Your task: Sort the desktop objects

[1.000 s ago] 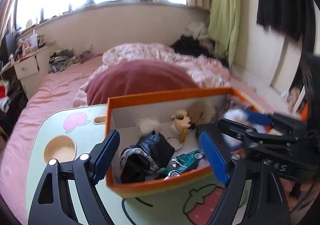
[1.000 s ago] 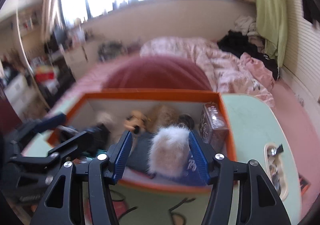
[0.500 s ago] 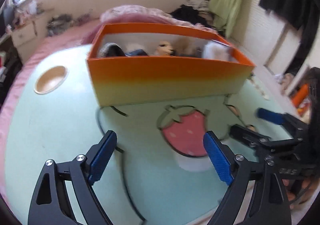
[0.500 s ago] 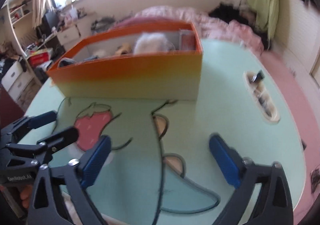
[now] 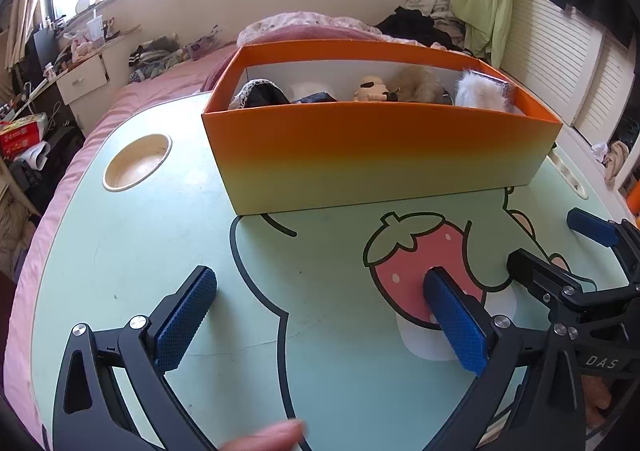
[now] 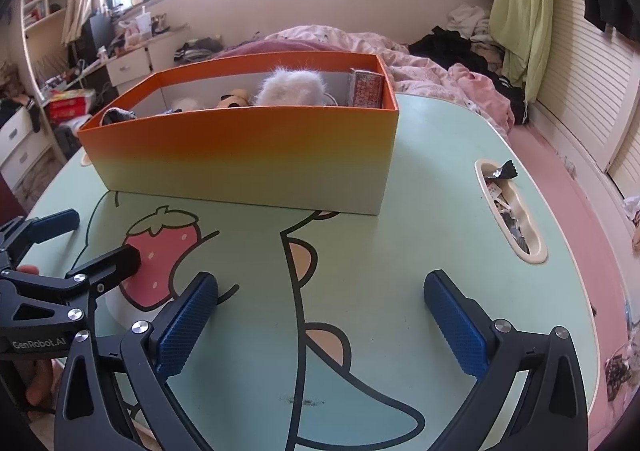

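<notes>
An orange box (image 5: 380,147) stands on the far half of the green table (image 5: 120,251); it also shows in the right wrist view (image 6: 240,155). Inside lie a white fluffy ball (image 6: 290,89), a dark cloth (image 5: 260,95), a small plush figure (image 5: 370,88), a tan fur piece (image 5: 416,81) and a patterned tin (image 6: 365,88). My left gripper (image 5: 318,307) is open and empty, low over the table's near side. My right gripper (image 6: 320,315) is open and empty, beside it to the right. Each gripper shows in the other's view.
A round cup recess (image 5: 137,161) lies left of the box. A slot tray (image 6: 510,211) with wrappers lies at the table's right edge. A pink bed (image 6: 420,63) is behind the table. A fingertip (image 5: 268,437) shows at the bottom.
A second ago my right gripper held the white fluffy ball over the box; the ball now lies inside it. Both grippers have pulled back and down to the table's near side, open.
</notes>
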Demonstrator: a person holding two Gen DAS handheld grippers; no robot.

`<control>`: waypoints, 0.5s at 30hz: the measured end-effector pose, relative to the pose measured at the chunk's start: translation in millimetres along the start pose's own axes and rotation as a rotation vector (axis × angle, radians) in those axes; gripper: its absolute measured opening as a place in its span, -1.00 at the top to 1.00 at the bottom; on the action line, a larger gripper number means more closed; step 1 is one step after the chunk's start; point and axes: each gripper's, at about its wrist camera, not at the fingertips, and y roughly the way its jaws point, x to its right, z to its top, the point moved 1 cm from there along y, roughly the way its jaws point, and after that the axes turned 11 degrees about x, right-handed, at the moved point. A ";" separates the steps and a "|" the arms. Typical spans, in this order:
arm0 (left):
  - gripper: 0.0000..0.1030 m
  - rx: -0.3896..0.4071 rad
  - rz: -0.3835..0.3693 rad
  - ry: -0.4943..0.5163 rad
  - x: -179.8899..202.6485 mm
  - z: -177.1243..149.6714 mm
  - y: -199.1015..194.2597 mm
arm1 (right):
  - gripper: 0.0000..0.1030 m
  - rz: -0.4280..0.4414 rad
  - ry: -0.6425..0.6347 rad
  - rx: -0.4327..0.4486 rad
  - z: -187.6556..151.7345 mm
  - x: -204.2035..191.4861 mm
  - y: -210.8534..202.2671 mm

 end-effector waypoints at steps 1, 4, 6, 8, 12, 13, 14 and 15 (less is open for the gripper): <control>-0.99 -0.004 0.002 -0.001 2.1 -0.4 -5.0 | -1.00 -0.002 0.000 0.000 0.9 -0.4 0.2; -0.99 -0.038 0.016 -0.014 4.5 1.1 -4.3 | -1.00 -0.002 -0.001 -0.001 1.5 -0.6 0.5; -0.99 -0.052 0.025 -0.019 5.5 1.5 -3.1 | -1.00 -0.002 0.001 -0.001 1.8 -0.6 0.6; -0.99 -0.046 0.025 -0.017 7.2 0.3 -3.5 | -1.00 -0.004 0.000 -0.002 2.1 -0.7 1.1; -0.99 -0.024 0.028 -0.022 8.2 -2.4 -4.9 | -1.00 -0.003 -0.001 -0.003 2.8 -0.5 1.8; -0.99 -0.021 0.029 -0.023 8.4 -2.9 -5.1 | -1.00 -0.003 -0.001 -0.003 3.0 -0.4 2.0; -0.99 -0.019 0.029 -0.022 8.5 -3.2 -5.4 | -1.00 -0.003 -0.001 -0.003 2.9 -0.8 1.8; -0.99 -0.018 0.029 -0.022 8.7 -3.2 -5.3 | -1.00 -0.004 -0.001 -0.003 3.0 -0.9 1.9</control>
